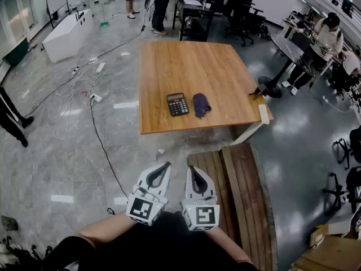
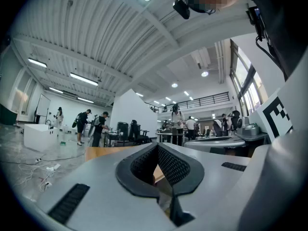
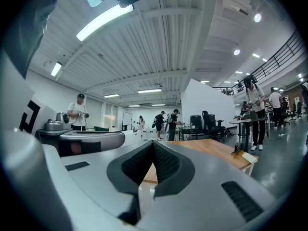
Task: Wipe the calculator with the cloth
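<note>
Both sets of jaws shut and empty, well short of the table (image 1: 186,66); cloth (image 1: 201,104) lies far-side ahead, just right of calculator (image 1: 177,104), long axis near-to-far, so right gripper (image 1: 194,170) looks nearer than left gripper (image 1: 165,167).

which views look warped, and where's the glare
Head view: room edges curve, pale light patches glare off the glossy floor, calculator and cloth look sharp. Left gripper view and right gripper view: heavy fisheye, dark corners; a ceiling strip light burns bright in the right one.
</note>
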Demonstrator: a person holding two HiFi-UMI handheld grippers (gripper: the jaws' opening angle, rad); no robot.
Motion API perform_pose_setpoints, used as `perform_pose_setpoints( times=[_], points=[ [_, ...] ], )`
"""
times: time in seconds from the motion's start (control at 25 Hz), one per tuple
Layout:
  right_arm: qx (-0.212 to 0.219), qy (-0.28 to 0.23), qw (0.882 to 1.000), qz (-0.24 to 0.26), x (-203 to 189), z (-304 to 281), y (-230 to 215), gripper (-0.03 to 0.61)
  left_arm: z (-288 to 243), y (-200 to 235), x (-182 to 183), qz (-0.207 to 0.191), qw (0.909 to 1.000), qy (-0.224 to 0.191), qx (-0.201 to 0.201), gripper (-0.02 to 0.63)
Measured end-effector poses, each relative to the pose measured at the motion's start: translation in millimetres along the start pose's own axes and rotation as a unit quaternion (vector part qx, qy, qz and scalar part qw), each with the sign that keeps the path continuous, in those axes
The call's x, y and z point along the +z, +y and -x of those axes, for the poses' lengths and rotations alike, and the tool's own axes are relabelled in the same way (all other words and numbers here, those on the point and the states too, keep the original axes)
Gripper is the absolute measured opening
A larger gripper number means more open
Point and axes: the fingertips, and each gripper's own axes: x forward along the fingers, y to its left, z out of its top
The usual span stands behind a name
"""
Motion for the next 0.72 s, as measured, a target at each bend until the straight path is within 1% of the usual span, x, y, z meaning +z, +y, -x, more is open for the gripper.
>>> perform_pose_setpoints(
  times=[0.16, 0.32, 0.44, 0.6, 0.72],
  points=[
    [0.0, -0.004, 1.0, 0.002, -2.9, -3.9, -6.4, 0.015, -6.6, -0.4, -8.5, -0.019, 0.9998, 0.001, -0.001, 0.006],
    [0.002, -0.002, 1.0, 0.001, -7.8, -5.1, -17.4, 0.015, -17.1, -6.2, -10.5, -0.014, 0.9999, 0.003, 0.004, 0.006],
    [0.002, 0.001, 1.0, -0.002, -8.4, -5.4, -29.0, 0.015, -25.7, -10.1, -12.0, -0.017, 0.9998, 0.002, 0.01, 0.006],
    [0.006, -0.01, 1.0, -0.027, -3.2, -8.3, -50.8, 0.015, -40.5, -12.3, -9.7, -0.005, 0.9996, 0.007, 0.027, 0.006],
    [0.008, -0.014, 0.999, -0.034, -1.3, -8.9, -68.4, 0.015, -50.7, -19.8, -5.2, -0.008, 0.9992, 0.001, 0.039, 0.006]
  ],
)
